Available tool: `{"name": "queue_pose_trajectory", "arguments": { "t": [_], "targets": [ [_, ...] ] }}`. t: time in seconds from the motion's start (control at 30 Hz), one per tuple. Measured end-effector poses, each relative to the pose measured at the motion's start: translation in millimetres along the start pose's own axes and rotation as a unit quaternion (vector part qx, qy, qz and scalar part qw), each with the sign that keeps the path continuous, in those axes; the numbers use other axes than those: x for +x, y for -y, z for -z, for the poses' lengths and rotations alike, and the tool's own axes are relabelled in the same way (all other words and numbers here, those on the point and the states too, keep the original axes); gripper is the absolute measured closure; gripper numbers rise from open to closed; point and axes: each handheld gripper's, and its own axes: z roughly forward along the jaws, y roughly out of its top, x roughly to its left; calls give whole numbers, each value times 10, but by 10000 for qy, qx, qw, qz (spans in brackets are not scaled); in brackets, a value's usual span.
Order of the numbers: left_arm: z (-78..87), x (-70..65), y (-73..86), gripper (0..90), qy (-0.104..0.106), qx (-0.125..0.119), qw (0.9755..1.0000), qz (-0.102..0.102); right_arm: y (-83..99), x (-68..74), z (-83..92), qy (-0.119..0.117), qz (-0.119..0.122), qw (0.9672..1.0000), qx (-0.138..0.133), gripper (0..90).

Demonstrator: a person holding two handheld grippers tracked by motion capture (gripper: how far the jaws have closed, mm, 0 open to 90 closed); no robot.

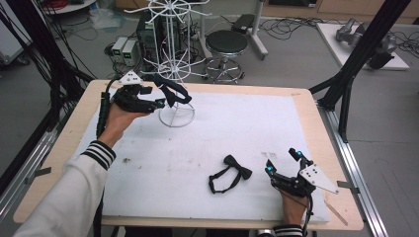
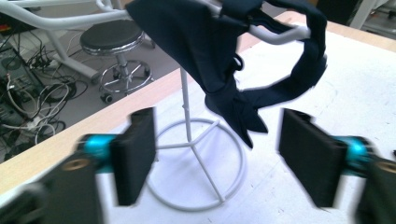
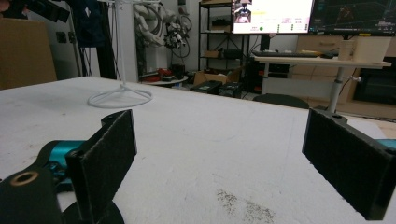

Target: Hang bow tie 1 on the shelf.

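Observation:
A dark navy bow tie hangs by its strap from an arm of a small white wire stand at the back left of the white mat. My left gripper is just left of it and open; in the left gripper view the bow tie dangles past the gap of the left gripper, untouched by either pad. A second black bow tie lies flat near the front. Right of it my right gripper rests low and open, and nothing sits between the pads of the right gripper.
Behind the table stand a taller white wire rack and a round stool. Black frame posts rise at the right. The stand's ring base sits on the mat. The wooden table edge borders the mat.

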Motion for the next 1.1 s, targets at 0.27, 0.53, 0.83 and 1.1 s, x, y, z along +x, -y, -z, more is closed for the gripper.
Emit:
{"name": "queue_pose_trajectory", "arguments": {
  "t": [0.27,0.53,0.83,1.1],
  "targets": [
    [181,-30,131,164,314,-388,9987,-104,1,3,6,0,-50,10000,5,93],
    [438,-89,370,161,470,-1043,9932,-221,0,4,6,7,-52,10000,9,93],
    [707,-193,709,160,593,-1531,9863,-128,0,3,4,9,-26,10000,-1,93],
    [857,-268,1021,160,443,-1778,9830,-70,1,4,3,9,-12,10000,5,93]
  ]
}}
